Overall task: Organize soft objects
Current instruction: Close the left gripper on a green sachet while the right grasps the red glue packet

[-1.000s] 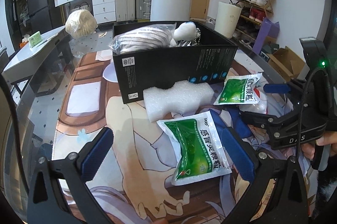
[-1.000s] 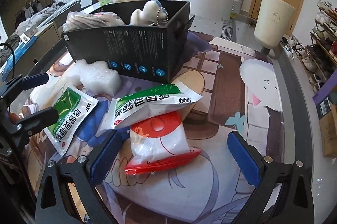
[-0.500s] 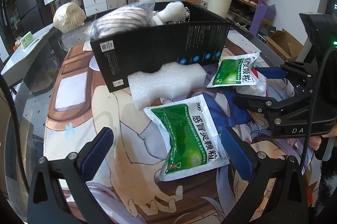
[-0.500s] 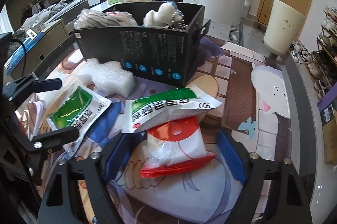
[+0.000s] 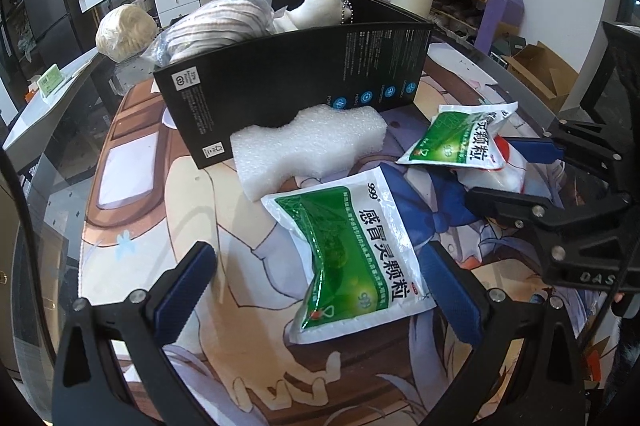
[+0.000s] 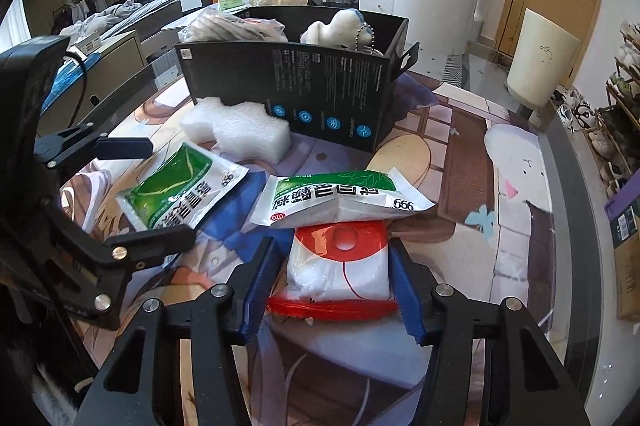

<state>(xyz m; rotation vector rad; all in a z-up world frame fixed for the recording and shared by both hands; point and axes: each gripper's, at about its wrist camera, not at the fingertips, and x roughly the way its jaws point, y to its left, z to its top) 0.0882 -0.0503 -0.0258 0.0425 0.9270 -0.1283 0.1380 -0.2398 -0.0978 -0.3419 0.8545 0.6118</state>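
A red-and-white pouch [image 6: 340,266] lies on the printed mat between the blue pads of my right gripper [image 6: 332,258]. Its jaws are closing; the pads stand right at the pouch's sides and it shows no squeezing. A green-and-white sachet [image 6: 340,202] rests across the pouch's far end. My left gripper [image 5: 316,266] is open, straddling the near end of another green sachet [image 5: 348,250] without touching it. A white foam block [image 5: 308,146] leans at the foot of the black box [image 5: 300,78], which holds a white plush toy [image 5: 320,6] and a bagged striped cloth [image 5: 220,26].
The glass table's rim [image 6: 560,162] curves round on the right. A cream yarn-like ball [image 5: 124,34] sits behind the box. In the right wrist view the left gripper [image 6: 148,194] reaches in from the left over its sachet. On the floor beyond stand a white bin [image 6: 540,58] and shoe racks.
The right gripper's jaws have drawn in from wide apart to flank the red-and-white pouch, moving slightly forward. The left gripper has stayed open and barely shifted over its green sachet.
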